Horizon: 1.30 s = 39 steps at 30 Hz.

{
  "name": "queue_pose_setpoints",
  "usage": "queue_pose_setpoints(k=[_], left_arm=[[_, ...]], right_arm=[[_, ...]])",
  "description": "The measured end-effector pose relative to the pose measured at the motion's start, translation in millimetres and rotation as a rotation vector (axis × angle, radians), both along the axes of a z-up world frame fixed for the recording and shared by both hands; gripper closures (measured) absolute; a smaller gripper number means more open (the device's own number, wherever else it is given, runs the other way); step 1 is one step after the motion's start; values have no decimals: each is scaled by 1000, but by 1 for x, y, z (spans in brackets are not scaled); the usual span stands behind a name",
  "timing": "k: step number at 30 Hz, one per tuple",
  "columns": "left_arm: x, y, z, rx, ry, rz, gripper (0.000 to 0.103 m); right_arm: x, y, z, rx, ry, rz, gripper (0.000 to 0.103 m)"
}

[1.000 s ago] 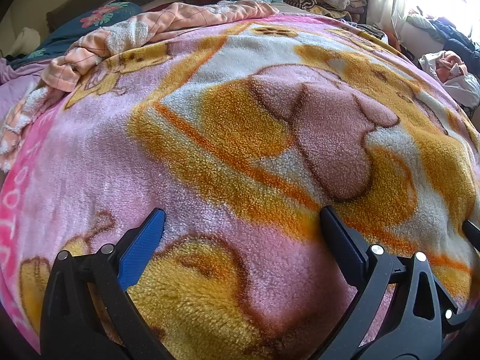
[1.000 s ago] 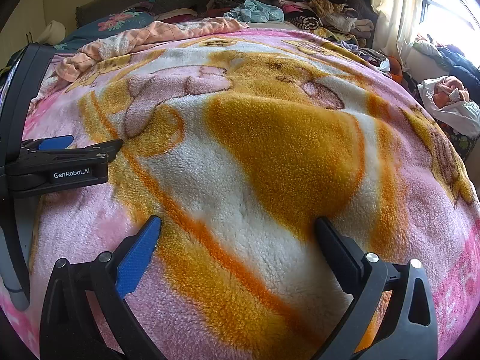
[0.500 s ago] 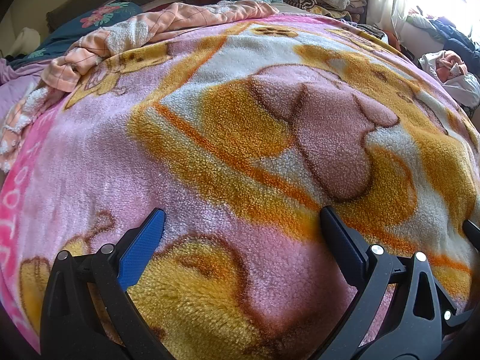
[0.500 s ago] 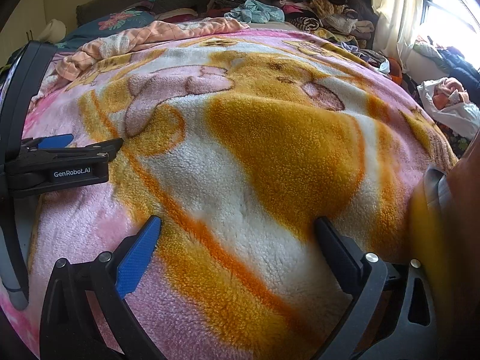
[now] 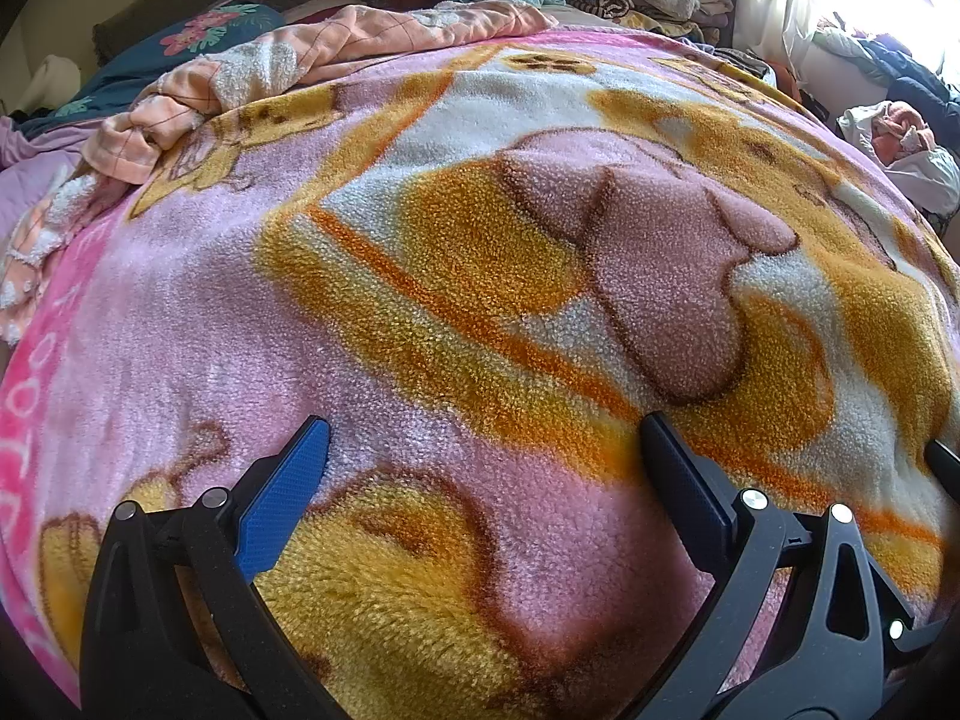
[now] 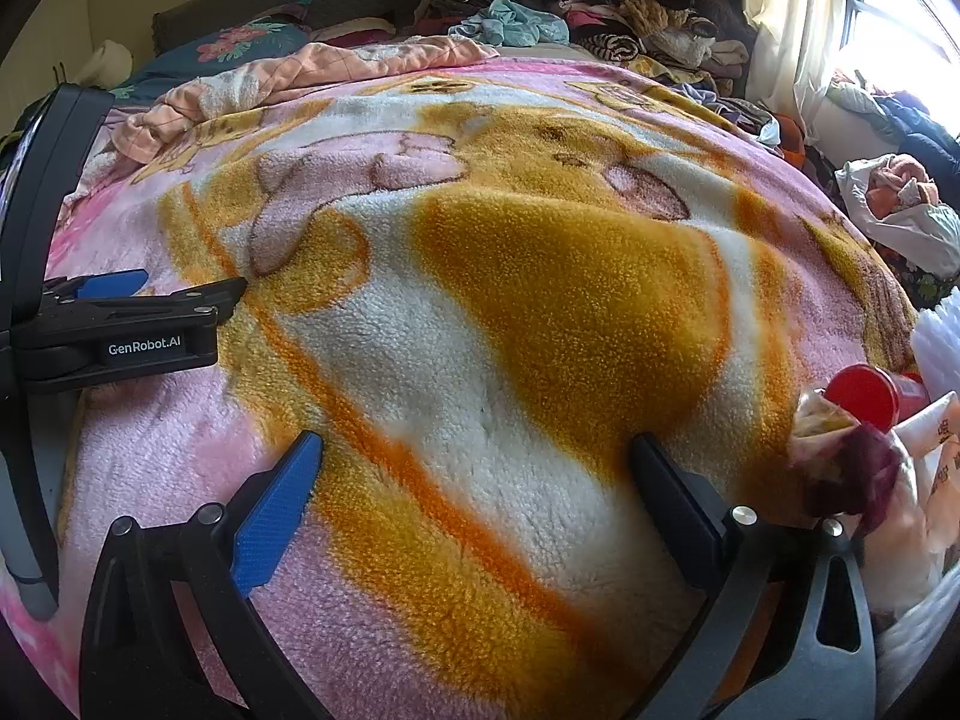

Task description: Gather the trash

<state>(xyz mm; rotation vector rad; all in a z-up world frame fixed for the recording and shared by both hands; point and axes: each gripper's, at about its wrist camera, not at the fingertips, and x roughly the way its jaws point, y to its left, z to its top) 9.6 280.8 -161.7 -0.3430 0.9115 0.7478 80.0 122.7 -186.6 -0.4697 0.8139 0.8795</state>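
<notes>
My right gripper (image 6: 474,444) is open just above a fleecy pink and orange blanket (image 6: 540,300), nothing between its fingers. At the right edge of the right wrist view lies a heap of trash: a red lid (image 6: 864,396), a crumpled brown and purple wrapper (image 6: 846,468) and a pale printed packet (image 6: 936,438), over what looks like white plastic (image 6: 918,624). The heap lies right of my right finger, not touching it. My left gripper (image 5: 480,426) is open and empty over the blanket (image 5: 480,210); it also shows in the right wrist view (image 6: 189,283). The left wrist view holds no trash.
A rumpled peach cover (image 6: 312,78) and a floral pillow (image 6: 252,42) lie at the head of the bed. Piled clothes (image 6: 570,6) fill the back. Beyond the bed's right edge sit a white bag of clothes (image 6: 900,204) and a curtained window (image 6: 798,30).
In the right wrist view the heap of trash has come in at the right edge, blurred half a second ago and now still. Neither gripper has moved.
</notes>
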Motion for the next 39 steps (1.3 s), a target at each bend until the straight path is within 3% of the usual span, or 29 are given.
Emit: queue_pose_setpoints(k=[33, 34, 36, 38, 39], left_arm=[[3, 4, -1, 0, -2, 0, 10], [3, 5, -1, -5, -2, 0, 10], [9, 7, 1, -5, 24, -9, 10], [9, -8, 17, 75, 18, -9, 11], [7, -26, 34, 131, -26, -26, 11]], right_arm=[[0, 0, 5, 1, 5, -5, 5], [-3, -6, 12, 25, 3, -1, 6], [-21, -41, 54, 184, -116, -29, 6], [-43, -92, 99, 358, -245, -103, 6], [-57, -126, 120, 439, -323, -177, 6]])
